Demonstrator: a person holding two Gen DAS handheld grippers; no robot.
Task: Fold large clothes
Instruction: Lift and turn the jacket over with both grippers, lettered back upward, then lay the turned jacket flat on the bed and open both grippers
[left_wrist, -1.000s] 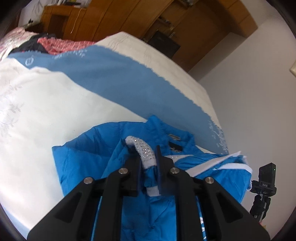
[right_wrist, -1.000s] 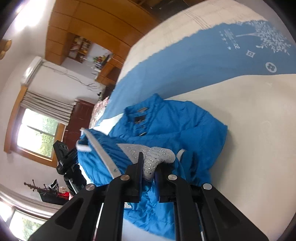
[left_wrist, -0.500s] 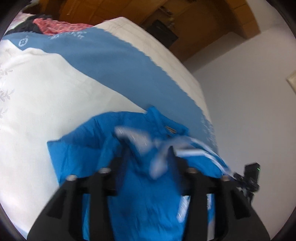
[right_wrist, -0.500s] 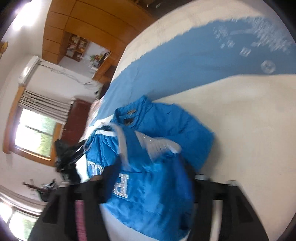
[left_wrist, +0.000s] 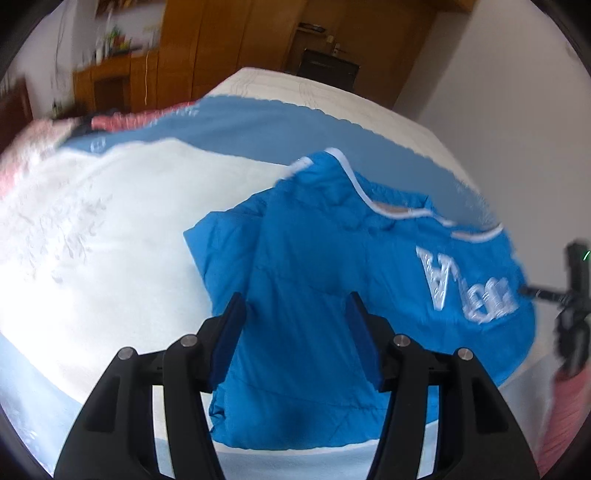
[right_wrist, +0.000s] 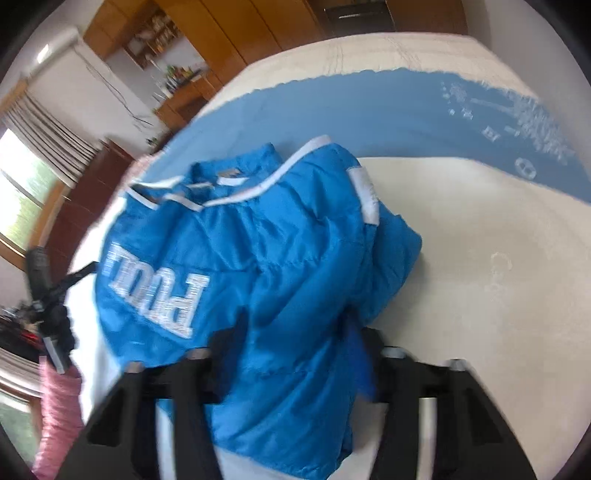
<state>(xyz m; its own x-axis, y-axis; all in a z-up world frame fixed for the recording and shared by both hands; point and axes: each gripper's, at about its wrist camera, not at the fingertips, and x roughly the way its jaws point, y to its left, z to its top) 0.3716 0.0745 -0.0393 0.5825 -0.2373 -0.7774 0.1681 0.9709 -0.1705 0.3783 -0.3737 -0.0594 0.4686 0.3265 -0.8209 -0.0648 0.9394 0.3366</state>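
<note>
A bright blue padded jacket (left_wrist: 332, 280) with white piping and large white letters lies folded over on the bed; it also shows in the right wrist view (right_wrist: 266, 266). My left gripper (left_wrist: 297, 332) is open and empty, held just above the jacket's near part. My right gripper (right_wrist: 295, 343) is open too, blurred, just above the jacket's near edge. The jacket's back faces up, and the grey studded cuff is hidden.
The bed has a white and blue cover (left_wrist: 110, 229). A pink patterned cloth (left_wrist: 122, 120) lies at its far end. A black tripod (left_wrist: 572, 295) stands beside the bed. Wooden wardrobes (left_wrist: 229, 48) line the far wall. A window (right_wrist: 22, 184) is on the left.
Both grippers were shut on the jacket's grey studded cuffs; they have opened and let go. The jacket has flipped over, so its lettered back now faces up.
</note>
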